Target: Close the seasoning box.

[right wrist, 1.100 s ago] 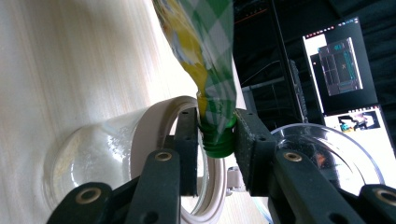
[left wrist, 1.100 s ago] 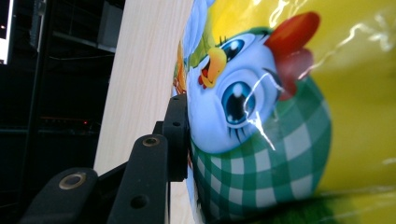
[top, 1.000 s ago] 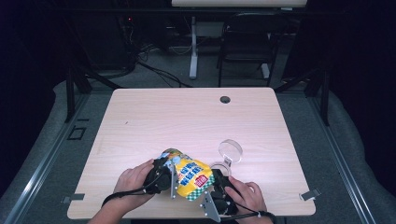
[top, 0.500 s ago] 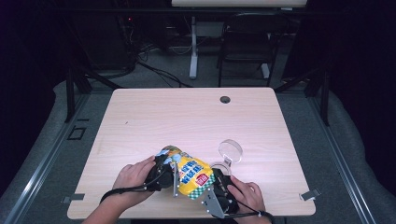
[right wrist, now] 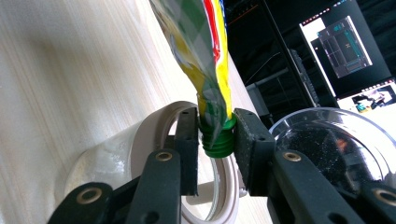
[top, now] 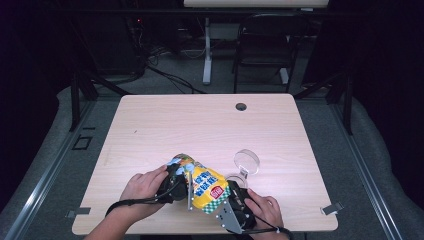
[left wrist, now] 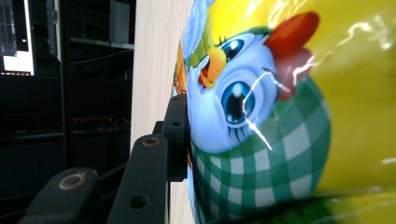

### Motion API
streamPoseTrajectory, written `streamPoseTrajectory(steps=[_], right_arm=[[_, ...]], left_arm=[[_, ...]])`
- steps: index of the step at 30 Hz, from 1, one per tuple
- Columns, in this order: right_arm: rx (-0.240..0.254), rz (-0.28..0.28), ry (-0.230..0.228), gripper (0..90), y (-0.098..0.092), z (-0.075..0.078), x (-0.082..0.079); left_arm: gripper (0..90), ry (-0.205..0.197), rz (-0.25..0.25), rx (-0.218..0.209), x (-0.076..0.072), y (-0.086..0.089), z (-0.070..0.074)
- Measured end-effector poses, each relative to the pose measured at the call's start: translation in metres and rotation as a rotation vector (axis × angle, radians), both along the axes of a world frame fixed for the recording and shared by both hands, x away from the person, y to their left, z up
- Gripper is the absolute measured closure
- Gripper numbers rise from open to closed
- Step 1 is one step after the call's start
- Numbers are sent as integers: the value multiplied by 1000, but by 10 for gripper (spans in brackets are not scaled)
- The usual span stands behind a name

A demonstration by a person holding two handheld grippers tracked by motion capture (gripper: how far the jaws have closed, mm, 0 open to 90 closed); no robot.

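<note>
A yellow snack pouch [top: 206,183] with a cartoon bird and green check print is held between my two grippers, just above the front of the wooden table [top: 200,125]. My left gripper [top: 176,176] is shut on the pouch's upper body. One black finger [left wrist: 177,135] presses its side, and the pouch [left wrist: 280,116] hides the other finger. My right gripper [right wrist: 216,135] is shut on the pouch's green screw cap [right wrist: 218,142], with a pad on each side. In the high view the right gripper [top: 234,196] sits at the pouch's lower right end.
A white round container [right wrist: 135,149] lies on the table right under the cap, also seen as a white round container [top: 235,179] in the high view. A clear round lid [top: 247,161] rests beside it. A dark cable hole [top: 241,106] sits near the far edge.
</note>
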State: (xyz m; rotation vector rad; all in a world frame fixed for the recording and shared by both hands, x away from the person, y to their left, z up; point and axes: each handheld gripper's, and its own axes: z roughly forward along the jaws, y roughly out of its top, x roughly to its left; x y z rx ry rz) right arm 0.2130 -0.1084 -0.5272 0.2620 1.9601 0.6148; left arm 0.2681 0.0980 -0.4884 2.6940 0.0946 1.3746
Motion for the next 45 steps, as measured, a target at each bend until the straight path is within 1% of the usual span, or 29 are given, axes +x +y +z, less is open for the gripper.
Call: streamPoseTrajectory(steps=[1, 2, 4, 6, 7, 12, 14, 16, 17, 18, 20, 21, 23, 24, 25, 27, 28, 30, 32, 34, 36, 37, 41, 42, 43, 44, 45], right_arm=[[3, -2, 0, 716, 0, 0, 0], [8, -2, -2, 716, 0, 0, 0], [18, -4, -7, 716, 0, -1, 0], [22, -9, -9, 716, 0, -1, -1], [24, -11, -12, 716, 0, -1, -1], [20, -18, -26, 716, 0, -2, -2], [29, -18, -31, 716, 0, -3, -1], [27, -22, -34, 716, -1, -3, -2], [24, -26, -37, 716, 0, -3, -2], [26, -28, -41, 716, 0, -3, -2], [26, -32, -45, 716, 0, -3, -2], [30, -34, -48, 716, 0, -4, -2], [32, -34, -54, 716, 0, -5, -2], [34, -33, -56, 715, 0, -5, -2], [37, -35, -56, 715, 0, -6, -2], [31, -41, -57, 716, 1, -6, -3], [44, -39, -60, 715, 1, -7, -2], [36, -48, -62, 715, 2, -8, -3], [46, -48, -68, 715, 2, -10, -3], [53, -54, -70, 715, 2, -10, -3], [64, -55, -78, 715, 3, -12, -3], [62, -64, -82, 715, 3, -11, -4], [82, -78, -83, 715, 3, -11, -4], [86, -80, -84, 715, 3, -11, -4], [86, -84, -85, 715, 3, -11, -5], [83, -87, -83, 715, 3, -11, -5], [94, -83, -80, 715, 3, -12, -5]], left_arm=[[680, 2, -3, 0, 0, 0, 0], [680, -10, -10, -3, 0, -1, 0], [680, -16, -5, 15, -1, -2, 2], [680, -29, -11, 18, -1, -3, 3], [680, -32, -9, 30, -2, -4, 4], [680, -56, -18, 40, -2, -5, 5], [680, -59, -18, 50, -2, -6, 6], [679, -64, -16, 59, -3, -7, 6], [680, -76, -18, 53, -3, -7, 6], [680, -84, -19, 64, -3, -8, 7], [680, -91, -20, 70, -4, -8, 7], [680, -107, -25, 75, -4, -9, 7], [680, -116, -27, 82, -5, -9, 8], [680, -115, -27, 92, -5, -10, 8], [680, -117, -26, 92, -5, -10, 8], [680, -132, -30, 105, -5, -11, 8], [680, -134, -33, 108, -5, -11, 8], [680, -139, -35, 118, -5, -12, 9], [680, -148, -40, 145, -5, -13, 10], [680, -151, -36, 136, -6, -14, 9], [681, -163, -42, 154, -6, -15, 11], [681, -158, -40, 154, -6, -15, 12], [681, -164, -46, 157, -6, -16, 14], [681, -166, -52, 165, -5, -16, 14], [681, -164, -49, 161, -5, -16, 14], [681, -162, -52, 168, -5, -17, 15], [681, -163, -58, 175, -4, -17, 15]])
